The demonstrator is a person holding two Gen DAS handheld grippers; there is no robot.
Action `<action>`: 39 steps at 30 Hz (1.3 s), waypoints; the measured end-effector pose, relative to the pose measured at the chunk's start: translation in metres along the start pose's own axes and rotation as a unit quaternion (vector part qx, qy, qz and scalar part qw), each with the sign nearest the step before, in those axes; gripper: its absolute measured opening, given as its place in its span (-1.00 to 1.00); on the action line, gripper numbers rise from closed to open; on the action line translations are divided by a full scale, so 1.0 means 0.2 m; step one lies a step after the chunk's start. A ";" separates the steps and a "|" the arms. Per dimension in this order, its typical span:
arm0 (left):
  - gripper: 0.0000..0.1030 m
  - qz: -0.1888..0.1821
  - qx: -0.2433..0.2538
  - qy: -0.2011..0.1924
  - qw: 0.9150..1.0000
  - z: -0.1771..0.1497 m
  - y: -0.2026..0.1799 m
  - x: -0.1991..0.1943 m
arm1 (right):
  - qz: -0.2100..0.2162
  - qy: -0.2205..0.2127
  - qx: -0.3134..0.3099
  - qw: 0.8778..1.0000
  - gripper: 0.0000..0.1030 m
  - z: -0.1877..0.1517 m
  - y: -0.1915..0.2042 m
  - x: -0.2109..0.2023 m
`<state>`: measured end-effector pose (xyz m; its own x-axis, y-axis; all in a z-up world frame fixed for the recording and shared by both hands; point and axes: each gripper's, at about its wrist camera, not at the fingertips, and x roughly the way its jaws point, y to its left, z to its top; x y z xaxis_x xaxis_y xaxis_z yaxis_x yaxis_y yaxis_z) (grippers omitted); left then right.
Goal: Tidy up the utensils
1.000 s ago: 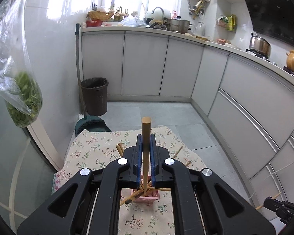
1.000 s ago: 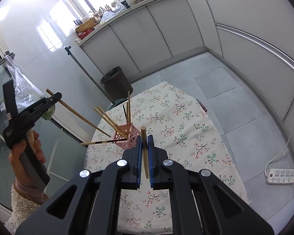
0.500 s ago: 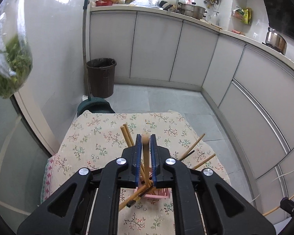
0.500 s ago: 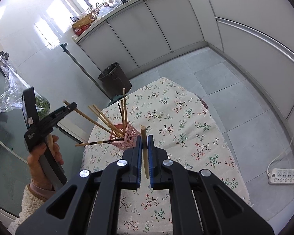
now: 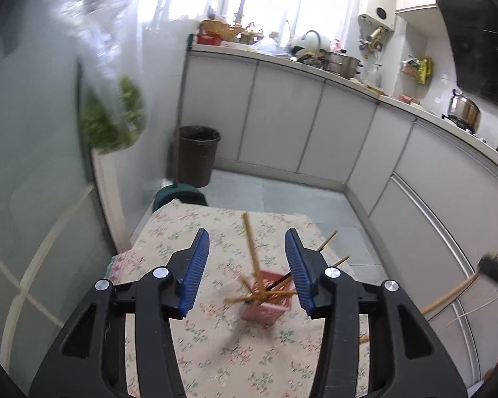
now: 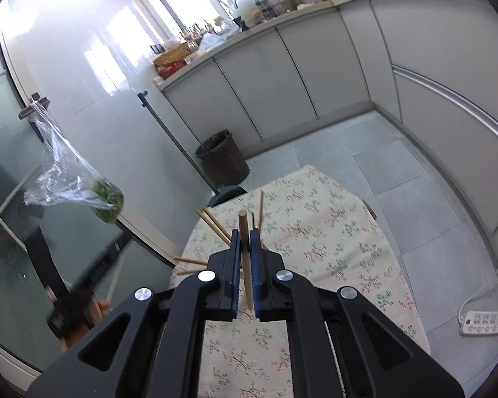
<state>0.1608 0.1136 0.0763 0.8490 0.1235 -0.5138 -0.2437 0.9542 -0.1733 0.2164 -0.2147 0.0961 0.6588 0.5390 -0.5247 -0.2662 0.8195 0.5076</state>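
Released from the left gripper (image 5: pixel 247 267), whose jaws have just been opening and now stand empty, one chopstick (image 5: pixel 253 255) sits in the pink holder (image 5: pixel 265 308) toward the table's (image 5: pixel 169 242) far edge, so the right gripper (image 6: pixel 244 265), clamped on its own chopstick (image 6: pixel 244 232), should come in steeply above that holder before letting go.

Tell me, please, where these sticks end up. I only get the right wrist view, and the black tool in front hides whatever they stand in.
Observer: The left wrist view shows it. They stand in a small pink holder on the floral tablecloth.
Visitor: Is the other tool gripping a stick too?
Observer: No. The left tool has just been opening. Its pads press on nothing, and a chopstick stands loose in the holder beyond them.
Visitor: Does anything else fall outside my view?
Observer: Yes, a steel pot sits on the stove at the far right of the counter.
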 end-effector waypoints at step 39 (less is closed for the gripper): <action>0.75 0.040 -0.023 -0.029 0.999 -0.07 0.18 -0.09 | -0.042 -0.103 -0.142 0.984 -0.18 0.02 0.46 0.39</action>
<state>0.1295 0.1423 0.0668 0.8517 0.2150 -0.4778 -0.3311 0.9276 -0.1729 0.2459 -0.0978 0.1049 0.8076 0.4396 -0.3931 -0.3705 0.8968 0.2418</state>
